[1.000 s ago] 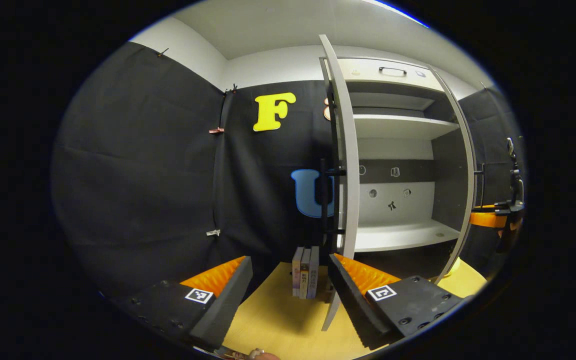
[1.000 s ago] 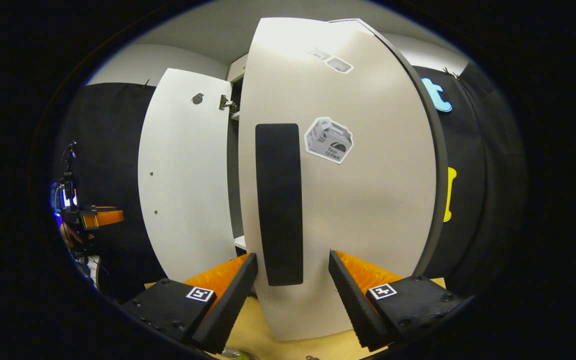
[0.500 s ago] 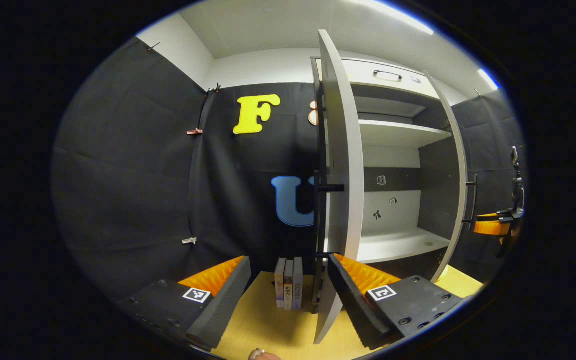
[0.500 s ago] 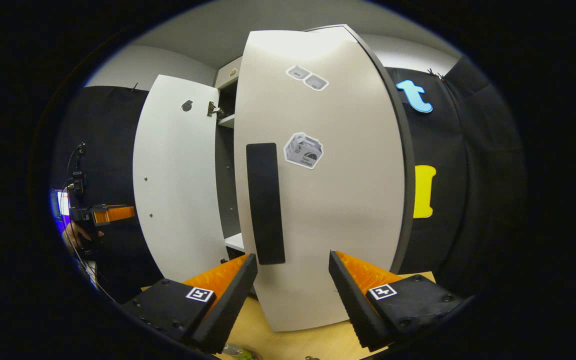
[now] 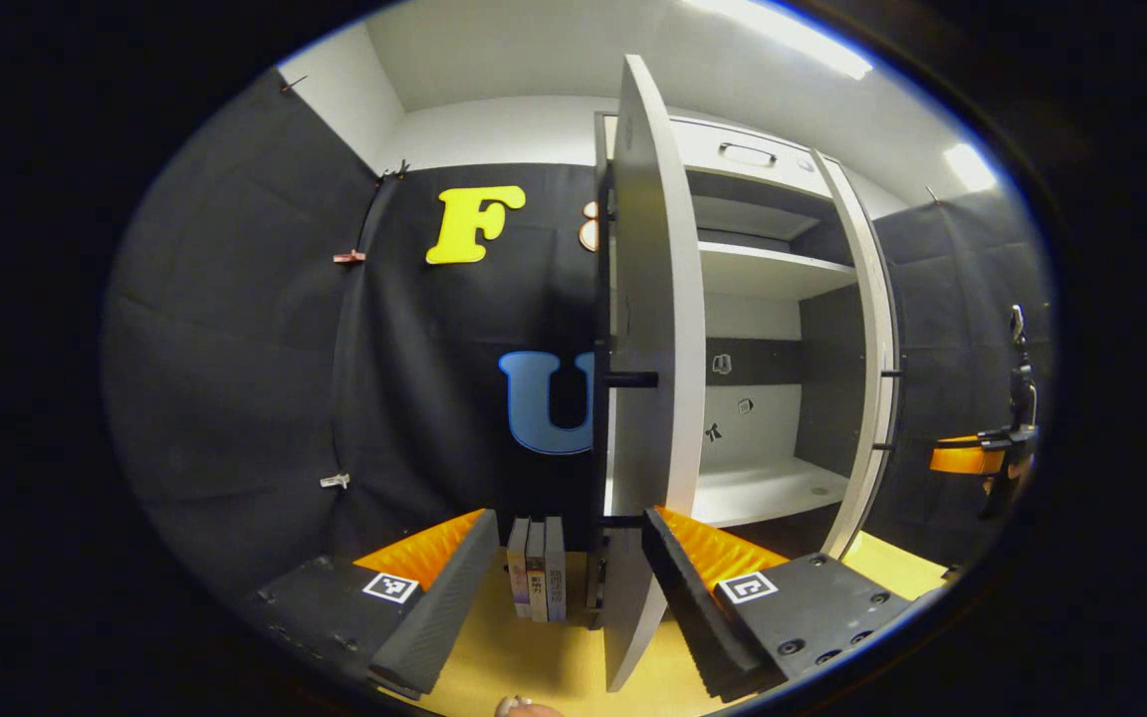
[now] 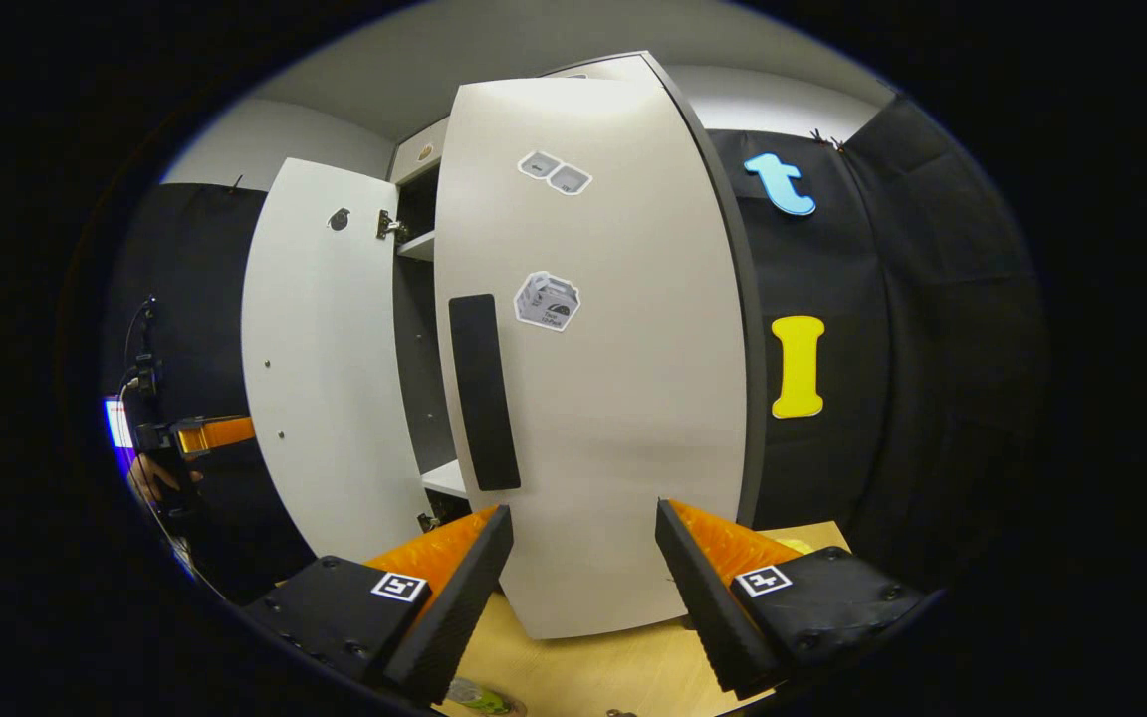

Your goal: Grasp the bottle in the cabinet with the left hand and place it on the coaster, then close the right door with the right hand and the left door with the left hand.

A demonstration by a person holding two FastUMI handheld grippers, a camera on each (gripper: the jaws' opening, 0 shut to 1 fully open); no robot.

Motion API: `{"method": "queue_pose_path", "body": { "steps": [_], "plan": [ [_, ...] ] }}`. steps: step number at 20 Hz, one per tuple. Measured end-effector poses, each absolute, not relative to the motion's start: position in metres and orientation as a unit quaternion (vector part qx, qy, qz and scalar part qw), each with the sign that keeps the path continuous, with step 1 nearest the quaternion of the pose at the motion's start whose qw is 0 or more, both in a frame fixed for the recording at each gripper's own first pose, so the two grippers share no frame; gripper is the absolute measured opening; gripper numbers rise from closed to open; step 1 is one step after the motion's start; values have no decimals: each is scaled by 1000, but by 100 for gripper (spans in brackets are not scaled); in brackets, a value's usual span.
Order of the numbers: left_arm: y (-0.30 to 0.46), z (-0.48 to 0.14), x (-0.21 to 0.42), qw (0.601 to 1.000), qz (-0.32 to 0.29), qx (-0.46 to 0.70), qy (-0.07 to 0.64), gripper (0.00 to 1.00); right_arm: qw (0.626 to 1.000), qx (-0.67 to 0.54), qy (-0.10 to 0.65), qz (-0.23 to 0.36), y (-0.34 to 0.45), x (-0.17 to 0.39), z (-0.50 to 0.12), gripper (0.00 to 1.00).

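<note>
In the left gripper view, the left gripper (image 5: 564, 573) hangs over the wooden worktop (image 5: 554, 662) with its fingers (image 5: 439, 597) spread apart and nothing between them. Just ahead, the left door (image 5: 648, 378) of the cabinet (image 5: 773, 299) stands wide open, seen nearly edge-on, with its dark handle (image 5: 628, 379) poking toward the booth wall. 3 books (image 5: 537, 568) stand upright on the worktop beside the door's lower edge. The gripper looks lined up with the door's free edge, probably so it can push that door closed when its turn comes. Inside the cabinet the lower shelf (image 5: 763, 493) is bare, so the bottle has likely been taken out already. The right door (image 5: 867, 339) shows at the cabinet's far side, partly swung in, and the right gripper (image 5: 972, 456) floats beyond it.

In the right gripper view, the right gripper (image 6: 578, 588) faces the outer face of the right door (image 6: 613, 398), its fingers (image 6: 454, 588) released and holding nothing. The door carries a dark vertical strip (image 6: 484, 393) and a few stickers (image 6: 547, 301); its lower edge sits just beyond the fingertips, and I cannot tell whether they touch it. That stance suits pushing the panel shut, which appears to be the step in hand. The left door (image 6: 320, 358) is open behind it, with the left gripper (image 6: 205, 433) and a hand (image 6: 150, 478) further off. A greenish object (image 6: 479, 697) peeks in at the worktop's near edge; possibly the bottle, though too little shows to be sure.
</note>
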State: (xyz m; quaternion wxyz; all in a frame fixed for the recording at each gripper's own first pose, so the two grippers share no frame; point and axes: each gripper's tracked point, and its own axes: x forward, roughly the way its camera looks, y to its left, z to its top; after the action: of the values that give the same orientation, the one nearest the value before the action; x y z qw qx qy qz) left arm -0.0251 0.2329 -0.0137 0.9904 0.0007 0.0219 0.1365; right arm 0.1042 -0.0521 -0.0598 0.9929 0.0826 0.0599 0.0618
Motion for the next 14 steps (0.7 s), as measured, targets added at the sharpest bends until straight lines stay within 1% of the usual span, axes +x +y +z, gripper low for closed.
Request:
{"method": "queue_pose_path", "body": {
  "steps": [1, 2, 3, 4, 9, 14],
  "plan": [
    [226, -13, -22, 991, 129, -1, 21, 93, 993, 83, 59, 63, -53, 105, -59, 96],
    [219, -14, -20, 993, 120, -6, 20, 89, 993, 84, 59, 65, -53, 107, -59, 96],
    [212, -15, -16, 993, 112, -12, 19, 93, 992, 85, 58, 68, -52, 108, -58, 96],
    [205, -15, -14, 994, 104, -14, 17, 93, 992, 84, 57, 71, -52, 109, -58, 96],
    [174, -14, 5, 998, 66, -12, 16, 93, 992, 76, 61, 78, -59, 113, -59, 96],
    [142, -18, 36, 999, 24, -26, 10, 93, 993, 78, 61, 69, -76, 113, -59, 96]
  ]
}}
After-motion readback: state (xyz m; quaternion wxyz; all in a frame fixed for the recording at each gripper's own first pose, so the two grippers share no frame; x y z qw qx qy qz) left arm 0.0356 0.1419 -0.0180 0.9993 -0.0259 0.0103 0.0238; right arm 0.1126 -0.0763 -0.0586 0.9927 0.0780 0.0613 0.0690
